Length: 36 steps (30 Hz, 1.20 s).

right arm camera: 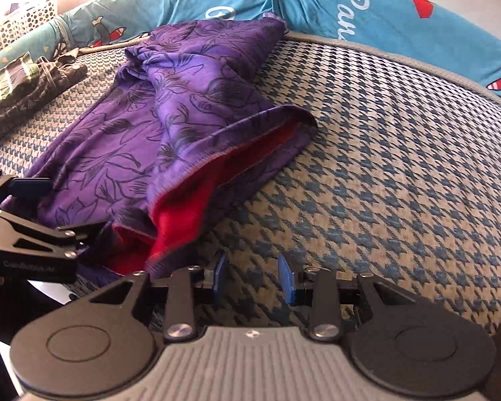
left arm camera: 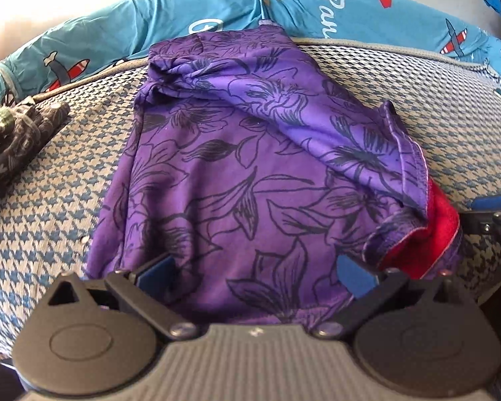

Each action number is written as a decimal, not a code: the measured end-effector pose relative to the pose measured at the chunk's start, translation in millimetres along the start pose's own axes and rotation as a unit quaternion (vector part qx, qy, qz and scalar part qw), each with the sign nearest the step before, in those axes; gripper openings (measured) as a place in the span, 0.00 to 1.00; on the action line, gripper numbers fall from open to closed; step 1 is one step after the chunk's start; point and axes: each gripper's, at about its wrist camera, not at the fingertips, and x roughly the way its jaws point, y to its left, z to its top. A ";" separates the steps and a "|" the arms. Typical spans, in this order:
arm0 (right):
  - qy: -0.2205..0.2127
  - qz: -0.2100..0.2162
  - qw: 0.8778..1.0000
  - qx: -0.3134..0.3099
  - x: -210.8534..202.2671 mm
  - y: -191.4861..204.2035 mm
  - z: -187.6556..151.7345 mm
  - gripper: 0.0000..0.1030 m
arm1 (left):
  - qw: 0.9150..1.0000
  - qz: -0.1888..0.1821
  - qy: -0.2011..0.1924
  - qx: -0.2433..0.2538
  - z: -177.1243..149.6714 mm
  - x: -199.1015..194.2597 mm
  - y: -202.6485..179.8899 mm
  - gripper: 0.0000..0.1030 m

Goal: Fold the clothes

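Left wrist view: one purple floral garment point(left arm camera: 237, 173) lies on a houndstooth-patterned cushion surface point(left arm camera: 50, 207), partly folded, with one flap laid diagonally over its right half and one red inner lining point(left arm camera: 427, 234) showing at its near right corner. One left hand-held gripper point(left arm camera: 254, 269) sits at the garment's near edge; its two blue pads point(left arm camera: 157, 269) are spread wide, with purple cloth lying between them, pads not pressing on it. Count of other cloth items: one dark patterned garment point(left arm camera: 16, 137), bunched, well to the left of the purple garment; one teal printed fabric point(left arm camera: 217, 6) with aeroplane motifs along the far edge behind it, touching the purple garment's far end. One white perforated basket point(right arm camera: 20, 20) shows beyond the dark garment in the right wrist view. Right wrist view: one right hand-held gripper point(right arm camera: 252, 279) is just to the right of the purple garment's near corner, over bare houndstooth; its two blue pads point(right arm camera: 285, 277) stand partly apart, nothing between them, cloth not touched. The left hand-held gripper appears in this view at the left edge, against the garment's near hem. Red lining faces the right gripper, opening toward it.
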 end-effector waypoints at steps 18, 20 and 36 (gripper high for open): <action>-0.079 0.067 0.993 -0.053 -10.6 39.8 46.6 0.23 | 0.997 -0.069 -0.018 0.002 8.2 5.6 -18.6 1.00; -0.069 0.060 0.994 -0.066 -5.0 46.1 47.5 0.23 | 0.997 -0.071 -0.017 0.010 6.7 4.9 -20.0 1.00; -0.053 0.056 0.996 -0.037 7.8 36.8 39.2 0.06 | 0.997 -0.064 -0.018 0.029 0.8 4.3 -23.9 1.00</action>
